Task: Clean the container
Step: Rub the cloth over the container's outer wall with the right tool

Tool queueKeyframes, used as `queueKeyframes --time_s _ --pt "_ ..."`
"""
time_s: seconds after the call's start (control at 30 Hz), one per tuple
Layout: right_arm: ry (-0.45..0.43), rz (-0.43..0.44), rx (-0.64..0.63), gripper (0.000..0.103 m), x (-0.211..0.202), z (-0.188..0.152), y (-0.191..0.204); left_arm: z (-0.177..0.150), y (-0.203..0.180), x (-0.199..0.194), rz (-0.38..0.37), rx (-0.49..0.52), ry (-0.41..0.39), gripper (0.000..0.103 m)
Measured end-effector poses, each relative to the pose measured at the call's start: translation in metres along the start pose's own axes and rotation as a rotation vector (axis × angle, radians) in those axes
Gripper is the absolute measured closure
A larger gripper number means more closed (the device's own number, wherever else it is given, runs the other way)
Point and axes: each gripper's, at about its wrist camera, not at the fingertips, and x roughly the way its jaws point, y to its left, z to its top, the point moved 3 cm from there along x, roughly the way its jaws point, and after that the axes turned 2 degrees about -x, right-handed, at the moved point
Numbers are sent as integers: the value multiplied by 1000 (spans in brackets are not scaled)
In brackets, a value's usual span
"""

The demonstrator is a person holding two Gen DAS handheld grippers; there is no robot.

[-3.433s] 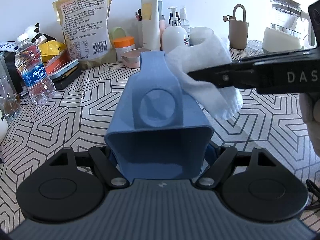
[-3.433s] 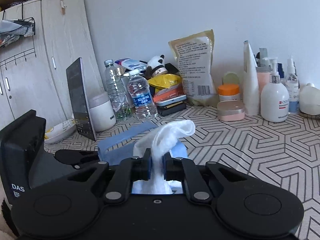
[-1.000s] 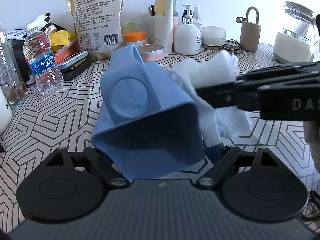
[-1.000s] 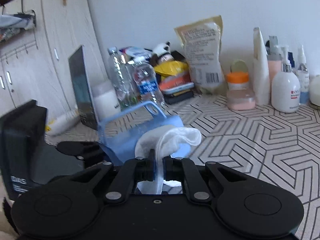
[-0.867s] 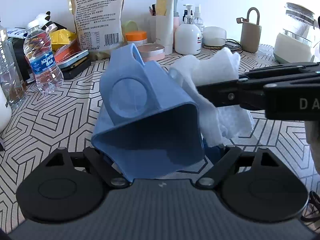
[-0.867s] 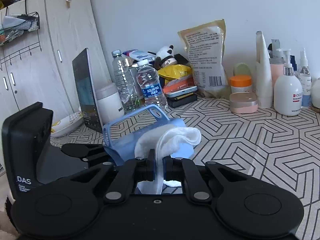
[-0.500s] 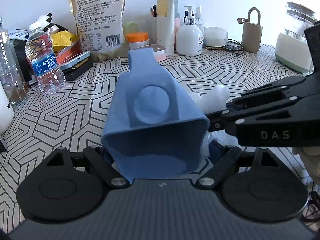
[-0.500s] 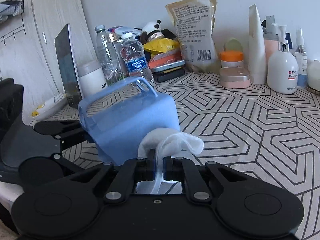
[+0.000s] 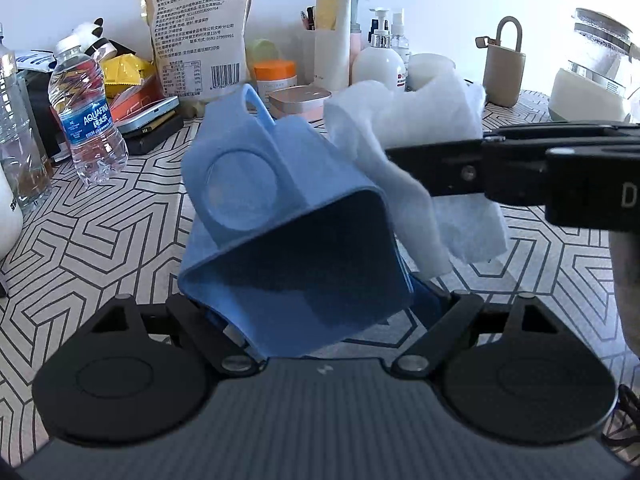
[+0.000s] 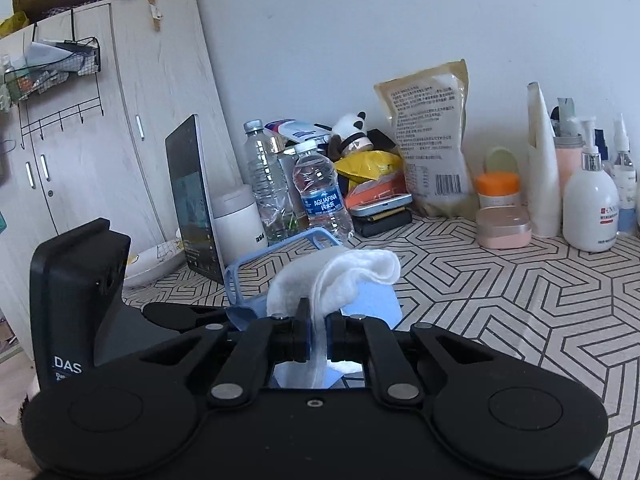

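My left gripper [image 9: 324, 320] is shut on the blue container [image 9: 288, 216], which lies tilted above the table with its open mouth towards the camera and its handle [image 9: 260, 106] at the far end. A white cloth [image 9: 416, 128] presses against the container's upper right outer wall. My right gripper [image 9: 404, 156] comes in from the right and is shut on that cloth. In the right wrist view the right gripper [image 10: 318, 328] pinches the cloth [image 10: 336, 276], with the container [image 10: 380, 304] just behind it. The left gripper's fingertips are hidden by the container.
The patterned table [image 9: 100, 220] carries a water bottle [image 9: 86, 108], a food bag [image 9: 196, 28], a pump bottle [image 9: 378, 64] and a kettle [image 9: 592, 76] along the back. A tablet [image 10: 192, 200] leans at the left before a cabinet [image 10: 100, 120].
The container has rolled to the left, turning its right wall up. The right gripper has risen from low beside the container, and the cloth now lies on the upper right wall.
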Motion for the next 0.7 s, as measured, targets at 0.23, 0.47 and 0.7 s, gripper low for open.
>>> queueKeyframes --time_s 0.23,0.47,0.7 --pt "199 -85 102 92 29 -17 -26 0 -2 -1 14 11 -8 17" --pt "131 -51 95 92 18 -13 -22 0 0 0 9 5 -3 17" --pt "27 69 111 92 2 -2 -15 0 2 0 2 -2 2 17"
